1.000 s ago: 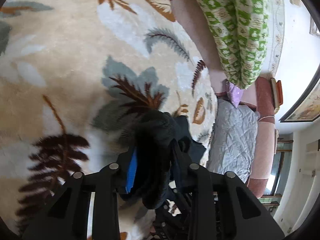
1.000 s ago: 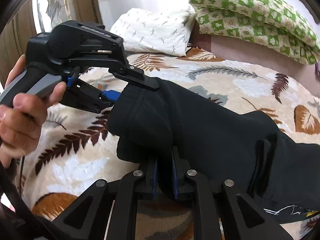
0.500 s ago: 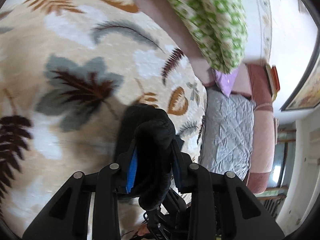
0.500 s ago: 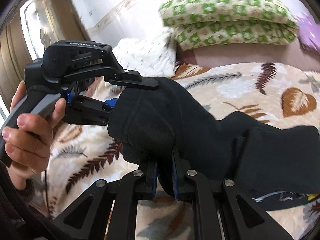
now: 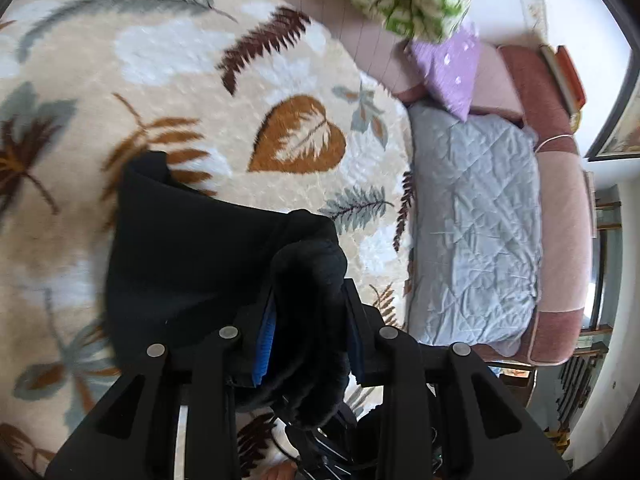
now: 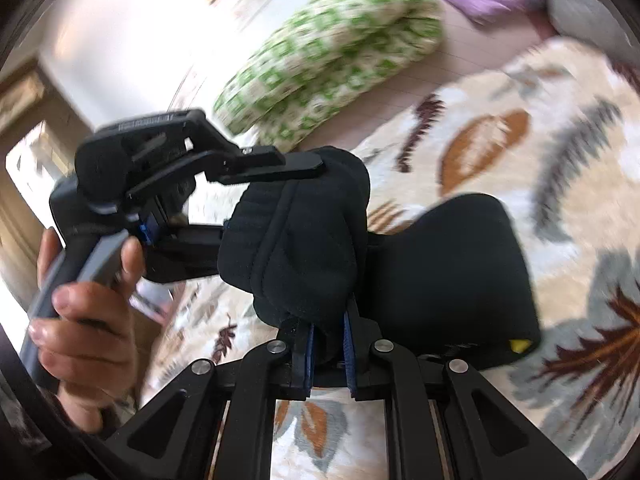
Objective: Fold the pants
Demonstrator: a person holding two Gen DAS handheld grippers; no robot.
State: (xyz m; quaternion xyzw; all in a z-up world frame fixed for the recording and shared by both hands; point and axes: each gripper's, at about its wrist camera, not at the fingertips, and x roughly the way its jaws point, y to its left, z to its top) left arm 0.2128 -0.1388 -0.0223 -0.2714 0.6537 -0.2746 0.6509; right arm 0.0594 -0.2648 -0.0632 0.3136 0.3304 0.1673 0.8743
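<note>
Left wrist view: left hand-held gripper (image 5: pixel 308 330) clenched on bunched black pants (image 5: pixel 192 264), rest draped over leaf-patterned blanket (image 5: pixel 180 60) on bed; grey quilt (image 5: pixel 472 220) alongside.

Right wrist view: right hand-held gripper (image 6: pixel 328 346) clamped on same pants (image 6: pixel 448 272), other gripper gripping fabric just beside; green-patterned pillow (image 6: pixel 332 48) behind.

Ahead of your grippers spreads a cream blanket (image 5: pixel 208 64) with a leaf pattern. Beyond it you've got a green-and-white checked pillow (image 6: pixel 328 48), a purple cushion (image 5: pixel 452 68) just beside it, and off to the right a grey quilted pad (image 5: pixel 476 216) along a pink bed edge (image 5: pixel 564 216).
</note>
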